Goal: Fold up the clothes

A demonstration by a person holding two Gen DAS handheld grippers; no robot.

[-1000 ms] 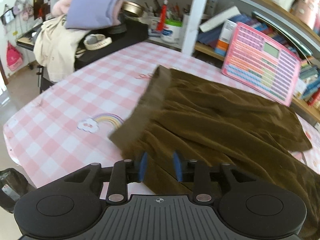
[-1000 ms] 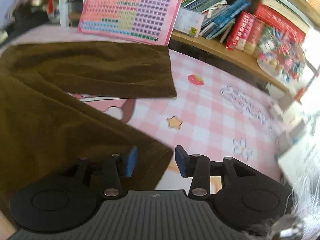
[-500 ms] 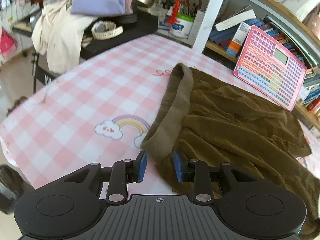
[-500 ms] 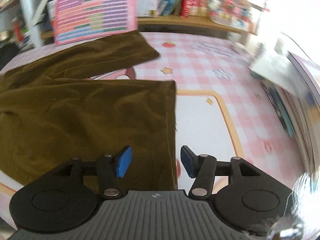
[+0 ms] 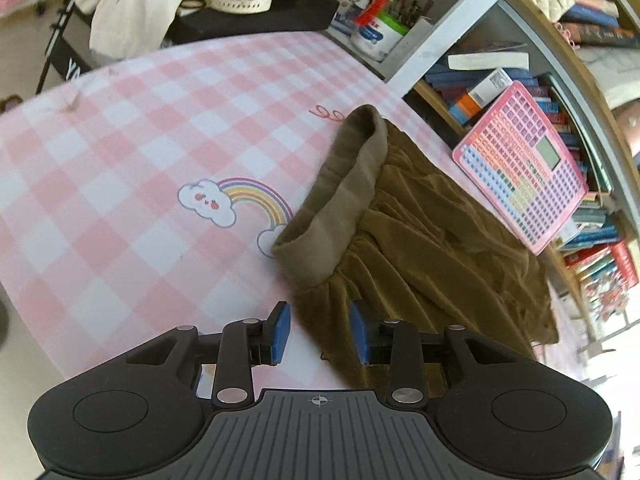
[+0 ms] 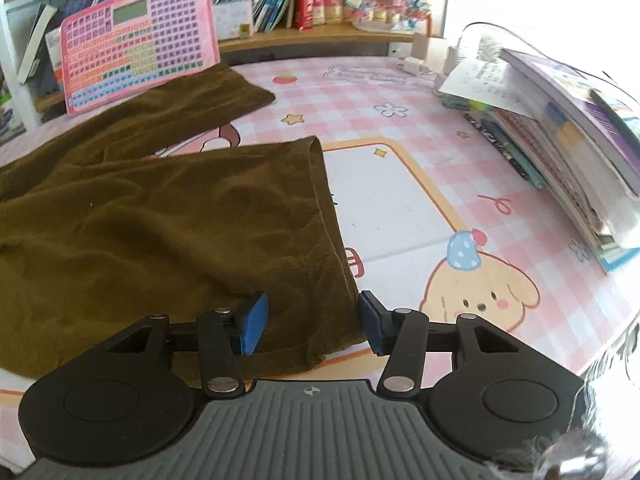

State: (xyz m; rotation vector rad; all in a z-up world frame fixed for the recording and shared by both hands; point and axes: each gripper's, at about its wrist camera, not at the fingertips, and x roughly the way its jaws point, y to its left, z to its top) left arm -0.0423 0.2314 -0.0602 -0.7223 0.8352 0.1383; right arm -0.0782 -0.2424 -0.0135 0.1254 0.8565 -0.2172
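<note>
Trousers (image 5: 424, 240): one pair, olive-brown, soft velvety cloth, lying spread on the surface (image 5: 120, 152), which is covered in pink-and-white check with cartoon prints. Waistband (image 5: 340, 204) is a smoother, paler ribbed band, standing open as a loop beside the rainbow print (image 5: 256, 200). Two legs visible in right view: near leg (image 6: 180, 232) flat with a straight hem, far leg (image 6: 192, 100) reaching the pink keyboard toy (image 6: 140, 40).

Left hand-held gripper (image 5: 319, 334): released, blue pads apart over the cloth edge below the waistband, holding nothing. Right hand-held gripper (image 6: 312, 324): released, pads wide, straddling the near leg's hem corner.

Versus 0.5 s ago: both grippers' pads are spread wider. Right view now lower and closer to the hem.
</note>
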